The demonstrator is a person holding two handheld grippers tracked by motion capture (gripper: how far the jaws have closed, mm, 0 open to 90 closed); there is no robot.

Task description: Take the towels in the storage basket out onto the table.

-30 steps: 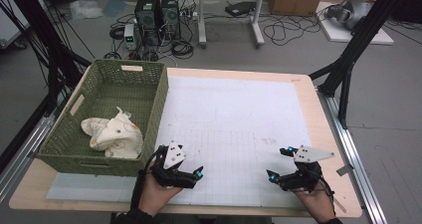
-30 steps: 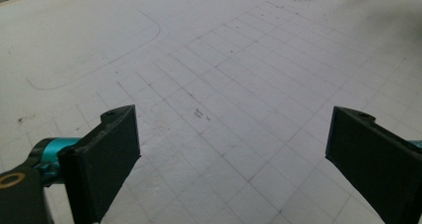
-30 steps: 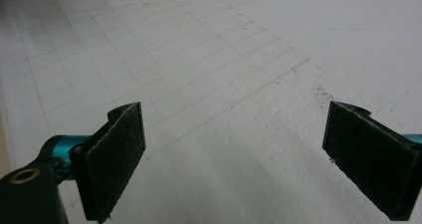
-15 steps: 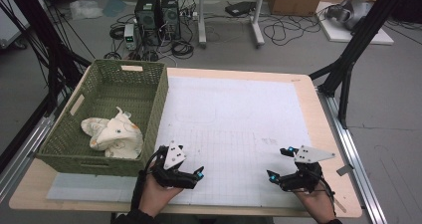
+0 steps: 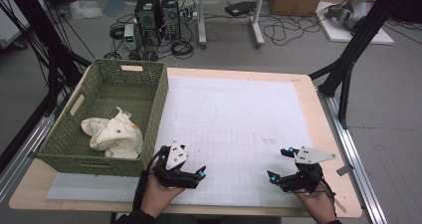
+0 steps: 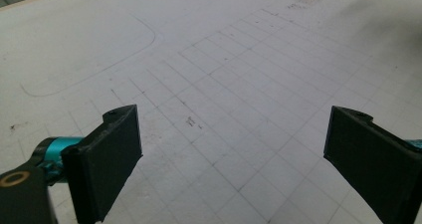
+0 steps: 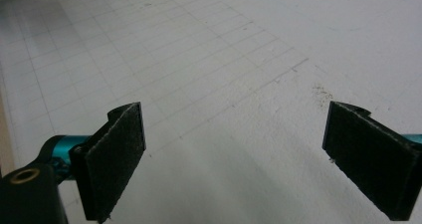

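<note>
Nothing has shifted since the earlier frames: both hands rest at the near edge of the table just as they did a second ago. From the high view, the left gripper (image 5: 191,171) sits just right of the green woven basket's (image 5: 154,97) near corner, low over the white gridded mat (image 5: 239,114), and its own camera shows its jaws spread wide with bare grid squares between them, holding nothing. The right gripper (image 5: 279,165) lies well apart from it, toward the mat's near right corner, and its view too shows both black pads (image 7: 117,154) released and far apart over the mat, with a faint speck of dirt on the sheet near the right-hand pad. A cream soft toy (image 5: 113,133) lies crumpled in the near part of the basket, against the wall closest to the left gripper, untouched by either claw. The mat covers most of the wooden tabletop (image 5: 326,134), which shows as a pale border.
</note>
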